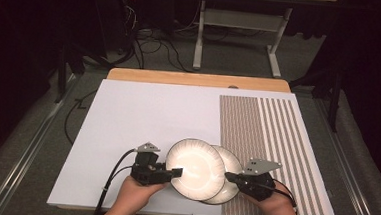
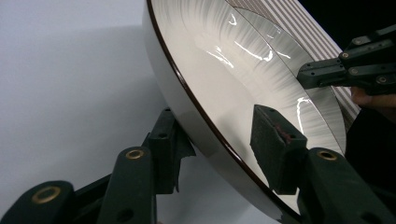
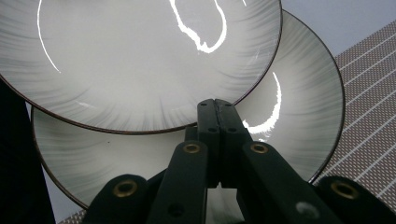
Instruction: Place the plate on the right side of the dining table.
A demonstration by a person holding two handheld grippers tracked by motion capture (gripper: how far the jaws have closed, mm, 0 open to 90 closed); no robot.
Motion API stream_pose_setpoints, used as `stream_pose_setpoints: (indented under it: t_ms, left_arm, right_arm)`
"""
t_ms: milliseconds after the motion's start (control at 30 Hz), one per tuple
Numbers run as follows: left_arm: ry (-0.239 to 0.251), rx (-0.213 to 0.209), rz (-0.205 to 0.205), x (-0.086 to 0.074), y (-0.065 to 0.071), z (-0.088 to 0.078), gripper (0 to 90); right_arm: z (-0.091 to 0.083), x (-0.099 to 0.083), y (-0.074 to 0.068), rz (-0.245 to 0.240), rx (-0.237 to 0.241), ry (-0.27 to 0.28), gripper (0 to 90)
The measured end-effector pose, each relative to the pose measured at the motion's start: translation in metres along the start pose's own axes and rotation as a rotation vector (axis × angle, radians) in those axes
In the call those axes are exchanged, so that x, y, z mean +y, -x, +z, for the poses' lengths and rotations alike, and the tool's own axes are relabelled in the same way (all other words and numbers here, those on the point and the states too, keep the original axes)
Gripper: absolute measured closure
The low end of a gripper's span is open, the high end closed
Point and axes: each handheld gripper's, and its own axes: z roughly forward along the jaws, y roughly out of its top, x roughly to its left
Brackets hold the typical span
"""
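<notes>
Two white plates with dark rims and grey brushed streaks overlap near the table's front edge. The upper plate (image 1: 195, 168) (image 2: 224, 70) (image 3: 140, 60) is tilted, and my left gripper (image 1: 177, 173) (image 2: 215, 130) is shut on its left rim, one pad (image 2: 275, 149) on the top face and the other beneath. The lower plate (image 1: 232, 165) (image 2: 289, 51) (image 3: 299, 93) lies partly under it, at the edge of the striped mat. Over the lower plate, my right gripper (image 1: 228, 177) (image 3: 215, 105) (image 2: 303, 74) has its jaws pressed together with nothing between them, tips next to the upper plate's rim.
A white board (image 1: 142, 119) covers the table, with a brown striped mat (image 1: 272, 137) on its right part. A wooden edge (image 1: 195, 79) runs along the back. Beyond it on the floor are cables (image 1: 152, 45) and a white metal stand (image 1: 238, 35).
</notes>
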Motion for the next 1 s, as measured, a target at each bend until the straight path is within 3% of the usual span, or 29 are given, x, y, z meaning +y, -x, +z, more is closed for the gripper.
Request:
stream_pose_setpoints:
  t_ms: [267,567,767,1000]
  left_arm:
    - [0.000,-0.006,-0.035,0.003,-0.001,0.000,61.2]
    - [0.004,0.001,-0.047,0.004,-0.003,0.002,66.4]
    - [0.024,-0.012,-0.084,0.005,-0.007,0.002,69.1]
    - [0.064,-0.034,-0.093,0.006,-0.009,0.000,73.6]
  right_arm:
    - [-0.001,0.000,0.000,0.001,-0.006,0.011,90.0]
    - [-0.006,-0.001,0.001,0.000,-0.016,0.028,90.0]
    - [-0.009,-0.001,0.000,-0.007,-0.022,0.036,90.0]
    - [-0.013,0.000,-0.001,-0.003,-0.028,0.065,90.0]
